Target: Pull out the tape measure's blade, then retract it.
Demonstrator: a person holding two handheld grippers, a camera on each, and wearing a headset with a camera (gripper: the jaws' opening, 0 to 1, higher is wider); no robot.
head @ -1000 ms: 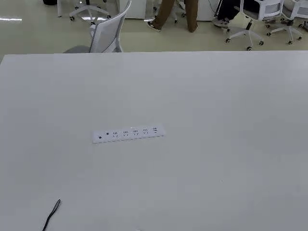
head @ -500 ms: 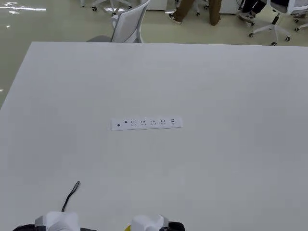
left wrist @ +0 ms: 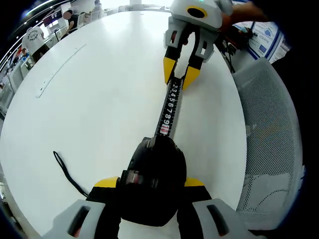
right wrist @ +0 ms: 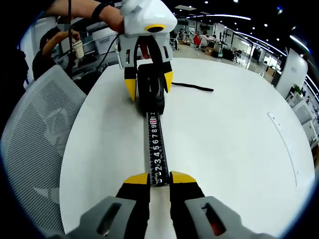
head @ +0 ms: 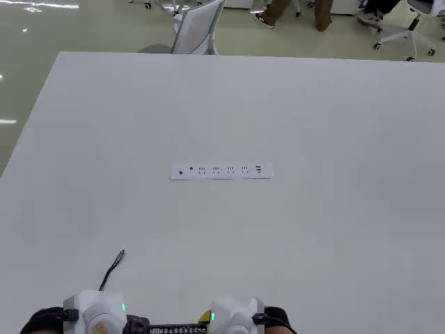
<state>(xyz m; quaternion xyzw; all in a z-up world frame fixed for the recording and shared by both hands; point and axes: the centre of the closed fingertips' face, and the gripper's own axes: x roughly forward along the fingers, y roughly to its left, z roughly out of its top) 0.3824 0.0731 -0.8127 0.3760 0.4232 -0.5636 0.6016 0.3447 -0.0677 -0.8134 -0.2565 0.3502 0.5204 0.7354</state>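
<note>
Left gripper (left wrist: 151, 185) clamps the black tape measure case (left wrist: 153, 159) between its yellow-tipped jaws, low over the white table (head: 313, 104) at my near edge; right gripper (right wrist: 159, 178) pinches the end of the blade (right wrist: 155, 139), which I see drawn out a short way, numbers up, running straight between the two; a power strip (head: 221, 170) lies mid-table, well apart.

Bright, even light from ceiling lights (right wrist: 239, 17) left the white table (head: 334, 111) almost shadowless; glare streaked the floor (head: 28, 42). Gripper views bowed at edges.
</note>
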